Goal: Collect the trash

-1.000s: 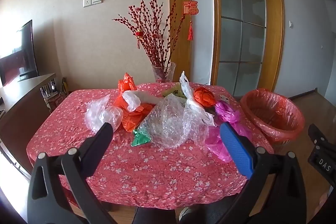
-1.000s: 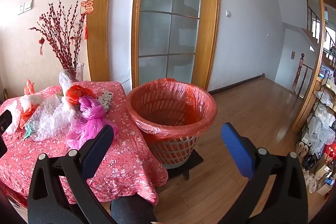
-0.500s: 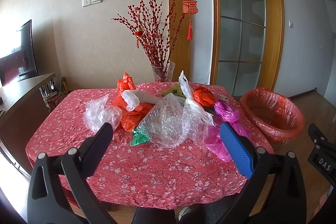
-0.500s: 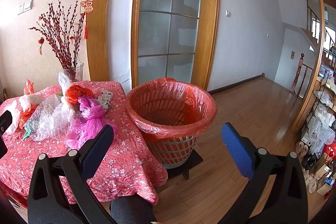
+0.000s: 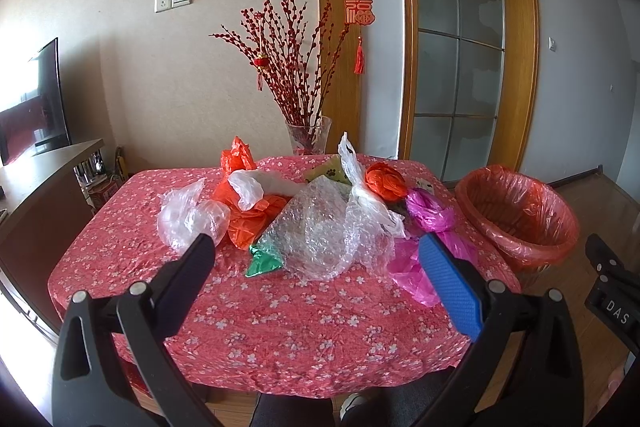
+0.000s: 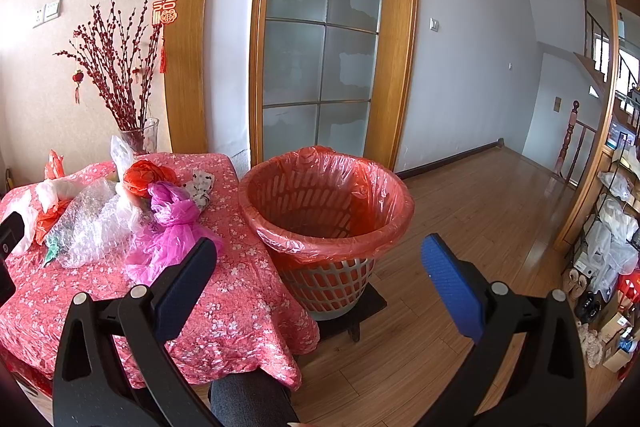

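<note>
Plastic trash lies on a table with a red flowered cloth (image 5: 280, 323): clear bubble wrap (image 5: 320, 231), a magenta bag (image 5: 430, 217), orange bags (image 5: 256, 215), a clear bag (image 5: 188, 217), a green scrap (image 5: 264, 259) and a red-orange ball (image 5: 386, 179). A basket lined with a red bag (image 6: 326, 211) stands right of the table, also in the left wrist view (image 5: 516, 215). My left gripper (image 5: 316, 267) is open and empty, in front of the pile. My right gripper (image 6: 318, 267) is open and empty, facing the basket.
A glass vase of red branches (image 5: 308, 139) stands at the table's far edge. A dark cabinet with a TV (image 5: 36, 183) is on the left. A glass door (image 6: 320, 67) is behind the basket. Shelves with goods (image 6: 612, 227) are at far right.
Both views have shifted only slightly; the trash, the basket and both open grippers stay as they were.
</note>
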Available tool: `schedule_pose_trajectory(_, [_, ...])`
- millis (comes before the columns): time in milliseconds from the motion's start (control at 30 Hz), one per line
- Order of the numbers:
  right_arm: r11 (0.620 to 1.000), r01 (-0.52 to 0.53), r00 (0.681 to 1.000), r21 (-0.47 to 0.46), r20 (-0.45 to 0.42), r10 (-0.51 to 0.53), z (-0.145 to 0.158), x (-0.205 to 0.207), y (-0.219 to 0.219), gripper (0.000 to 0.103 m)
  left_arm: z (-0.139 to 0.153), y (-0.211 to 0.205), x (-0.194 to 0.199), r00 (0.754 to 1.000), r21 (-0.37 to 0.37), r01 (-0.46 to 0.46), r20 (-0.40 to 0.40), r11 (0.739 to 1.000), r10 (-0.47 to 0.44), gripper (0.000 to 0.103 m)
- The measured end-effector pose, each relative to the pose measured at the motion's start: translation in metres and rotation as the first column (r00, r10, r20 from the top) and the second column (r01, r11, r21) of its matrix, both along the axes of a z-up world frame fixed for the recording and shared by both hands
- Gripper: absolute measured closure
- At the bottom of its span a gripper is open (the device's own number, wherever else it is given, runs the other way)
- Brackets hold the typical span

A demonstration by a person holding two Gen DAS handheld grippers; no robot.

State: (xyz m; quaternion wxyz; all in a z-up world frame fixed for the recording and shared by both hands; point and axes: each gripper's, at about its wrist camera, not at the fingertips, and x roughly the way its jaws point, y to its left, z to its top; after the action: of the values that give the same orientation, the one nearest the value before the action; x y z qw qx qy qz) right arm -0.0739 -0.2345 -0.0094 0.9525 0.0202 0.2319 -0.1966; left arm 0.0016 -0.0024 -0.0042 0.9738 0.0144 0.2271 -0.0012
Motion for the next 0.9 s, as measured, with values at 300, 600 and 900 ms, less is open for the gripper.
schedule_pose_trajectory(300, [1.000,-0.001,1.000,0.000,-0.002,0.001,-0.0008,0.0007,0.0002,0.002,0.0002,-0.0001,0.0002,1.000,0.001,0.000,0.000,1.000,0.000,0.004])
schedule_pose_trajectory(600, [1.000,-0.001,1.000,0.001,-0.003,0.001,-0.0009,0.0011,0.0001,0.002,-0.0019,-0.0021,0.0003,1.000,0.000,0.001,-0.003,1.000,-0.001,0.004])
schedule_pose_trajectory(900, [1.000,-0.001,1.000,0.000,-0.004,0.001,-0.0007,0.0015,-0.0001,0.002,-0.0078,-0.0061,-0.0043,1.000,0.000,0.005,-0.007,1.000,-0.005,0.004])
